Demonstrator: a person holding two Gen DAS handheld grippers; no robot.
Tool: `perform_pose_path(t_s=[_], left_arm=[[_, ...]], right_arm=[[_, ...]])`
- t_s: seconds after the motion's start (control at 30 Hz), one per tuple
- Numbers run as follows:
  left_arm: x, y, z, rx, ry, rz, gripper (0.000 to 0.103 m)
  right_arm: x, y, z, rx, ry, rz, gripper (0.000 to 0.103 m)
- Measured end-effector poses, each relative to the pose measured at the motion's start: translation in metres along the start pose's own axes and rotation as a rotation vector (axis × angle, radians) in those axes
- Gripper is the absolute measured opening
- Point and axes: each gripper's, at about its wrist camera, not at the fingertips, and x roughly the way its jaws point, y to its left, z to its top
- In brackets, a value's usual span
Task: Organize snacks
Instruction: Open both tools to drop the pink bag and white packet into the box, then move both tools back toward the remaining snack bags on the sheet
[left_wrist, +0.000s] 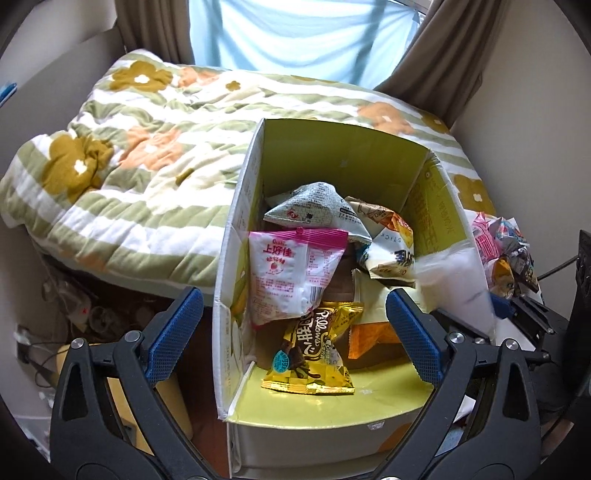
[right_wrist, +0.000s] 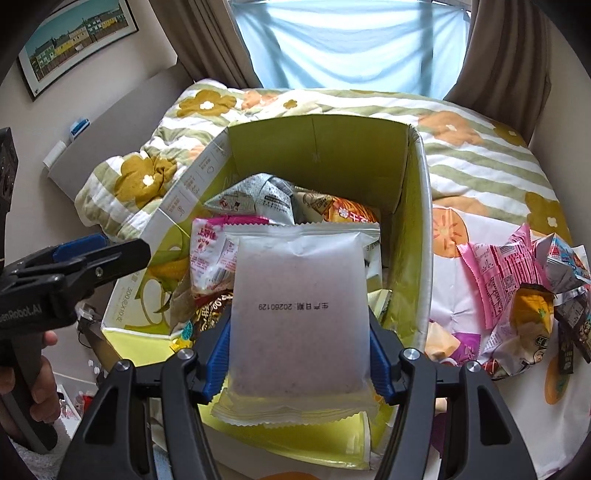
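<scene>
Bed (right_wrist: 480, 147) with floral quilt fills the background, curtains behind. Open yellow-green carton (right_wrist: 421, 221) sits in front of it, already part-filled with snack packs: pink-topped pouch (left_wrist: 291, 273), yellow Pillows bag (left_wrist: 314, 354), grey folded pack (left_wrist: 314, 206). Loose heap of unsorted snacks (right_wrist: 524, 295) lies on the bed, right of the carton, apart from it.

Right claw (right_wrist: 299, 354) is clamped on a frosted white sachet (right_wrist: 299, 295), pads on both side edges near its lower half, sachet hanging over the carton mouth, above the packs inside. Left claw (left_wrist: 291, 332) stands wide apart with nothing between the pads, hovering over the carton's near end.

Sachet looks light, flat and fairly stiff from its filling, film slick; the side-edge grip looks right, squeezing the middle risks crushing the contents. Likely step: drop it in. Other packs look puffy, crinkly, best pinched at a sealed edge.
</scene>
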Motion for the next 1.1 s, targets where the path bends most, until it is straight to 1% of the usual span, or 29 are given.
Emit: perform_pose_path(t_s=[0.03,0.07,0.13,0.27,0.4,0.47,0.7,0.83,0.93,1.0,1.1], left_arm=[[0.000,0.000,-0.001,0.002,0.001,0.001,0.099],[-0.001,0.000,-0.003,0.007,0.002,0.002,0.099],[-0.001,0.000,-0.006,0.014,0.006,0.006,0.099],[-0.001,0.001,-0.013,0.020,0.016,0.005,0.099],[-0.001,0.004,-0.018,0.021,0.020,-0.008,0.099],[-0.004,0.004,-0.020,0.027,0.013,-0.020,0.099],[-0.009,-0.004,-0.027,0.047,0.008,-0.073,0.099],[-0.012,-0.012,-0.030,0.045,0.006,-0.094,0.099],[-0.015,-0.024,-0.033,0.046,0.003,-0.122,0.099],[-0.019,-0.036,-0.035,0.063,-0.004,-0.129,0.099],[-0.022,-0.059,-0.037,0.095,-0.016,-0.129,0.099]], right_arm=[[-0.003,0.000,-0.001,0.006,-0.023,0.006,0.069],[-0.008,0.000,-0.001,0.012,-0.059,0.015,0.085],[-0.014,0.002,-0.002,0.007,-0.093,0.006,0.099],[-0.016,0.007,-0.010,-0.015,-0.106,-0.013,0.100],[-0.017,0.011,-0.018,-0.023,-0.097,-0.022,0.100],[-0.019,0.013,-0.022,-0.021,-0.091,-0.022,0.100],[-0.037,0.011,-0.030,-0.001,-0.090,-0.067,0.100],[-0.058,-0.001,-0.037,0.032,-0.129,-0.101,0.100],[-0.073,-0.016,-0.041,0.050,-0.152,-0.152,0.100],[-0.084,-0.030,-0.045,0.066,-0.165,-0.169,0.100],[-0.099,-0.053,-0.048,0.088,-0.182,-0.171,0.100]])
